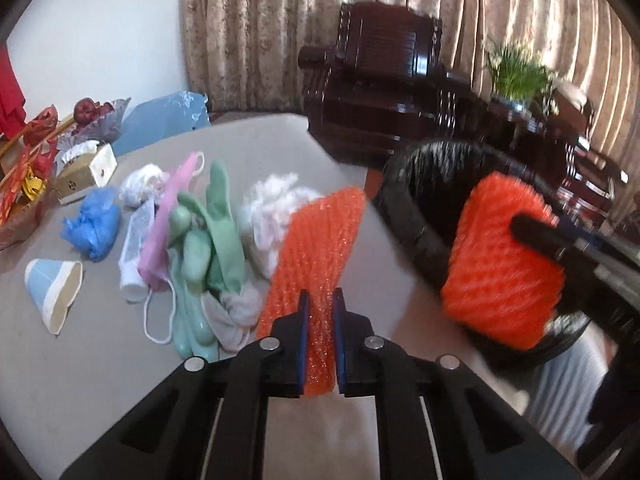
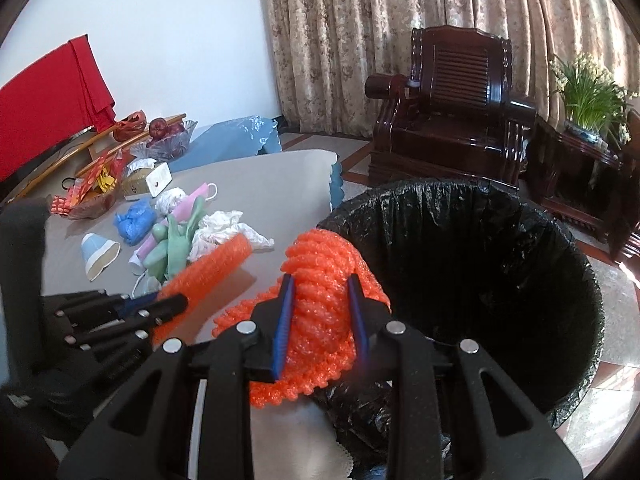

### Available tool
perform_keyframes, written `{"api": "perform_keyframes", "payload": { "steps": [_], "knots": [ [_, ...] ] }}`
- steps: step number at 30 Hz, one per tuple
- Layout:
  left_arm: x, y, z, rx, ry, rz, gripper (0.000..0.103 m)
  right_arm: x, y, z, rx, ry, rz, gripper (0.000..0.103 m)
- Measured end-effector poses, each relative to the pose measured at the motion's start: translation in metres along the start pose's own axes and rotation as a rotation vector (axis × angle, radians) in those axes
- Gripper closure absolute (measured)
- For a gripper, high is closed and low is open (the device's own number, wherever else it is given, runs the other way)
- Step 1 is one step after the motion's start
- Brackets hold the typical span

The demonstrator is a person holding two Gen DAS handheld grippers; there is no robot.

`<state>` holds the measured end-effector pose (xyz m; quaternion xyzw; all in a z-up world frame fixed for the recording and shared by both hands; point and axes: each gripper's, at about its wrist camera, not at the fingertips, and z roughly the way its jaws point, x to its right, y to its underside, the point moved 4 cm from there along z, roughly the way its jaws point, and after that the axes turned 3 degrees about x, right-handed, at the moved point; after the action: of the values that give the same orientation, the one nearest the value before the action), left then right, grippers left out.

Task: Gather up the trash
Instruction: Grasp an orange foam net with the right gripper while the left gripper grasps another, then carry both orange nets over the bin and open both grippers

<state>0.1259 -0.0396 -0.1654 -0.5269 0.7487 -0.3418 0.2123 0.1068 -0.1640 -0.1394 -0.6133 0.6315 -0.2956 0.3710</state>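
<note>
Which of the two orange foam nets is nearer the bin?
The bunched-up orange net in the right gripper, held by the black-lined bin rim. The flatter orange net in the left gripper still lies over the table.

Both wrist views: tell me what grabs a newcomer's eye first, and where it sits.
The bright orange foam nets stand out: the left gripper is shut on one at the table's near edge, and the right gripper clamps another beside the bin. Next comes the big black-lined trash bin at the table's right, then the pastel pile of green rubber gloves mid-table.
</note>
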Motion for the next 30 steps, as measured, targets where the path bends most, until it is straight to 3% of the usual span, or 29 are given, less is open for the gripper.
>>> {"api": "perform_keyframes", "payload": {
  "steps": [12,23,27,29,30],
  "knots": [
    [0.029,-0.055,-0.034,0.118,0.124,-0.023,0.093,0.035,-0.03,-0.027,0.085,0.075,0.017,0.076],
    [0.101,-0.088,0.009,0.115,0.235,0.051,0.093,0.117,-0.026,-0.022,0.084,0.238,0.076,0.076],
    [0.131,-0.094,0.031,0.087,0.279,0.081,0.092,0.137,-0.019,-0.014,0.065,0.276,0.095,0.069],
    [0.137,-0.096,0.039,0.079,0.295,0.074,0.085,0.144,-0.015,-0.009,0.051,0.294,0.097,0.066],
    [0.14,-0.096,0.042,0.075,0.297,0.075,0.069,0.145,-0.012,-0.008,0.047,0.301,0.098,0.062]
  ]
}}
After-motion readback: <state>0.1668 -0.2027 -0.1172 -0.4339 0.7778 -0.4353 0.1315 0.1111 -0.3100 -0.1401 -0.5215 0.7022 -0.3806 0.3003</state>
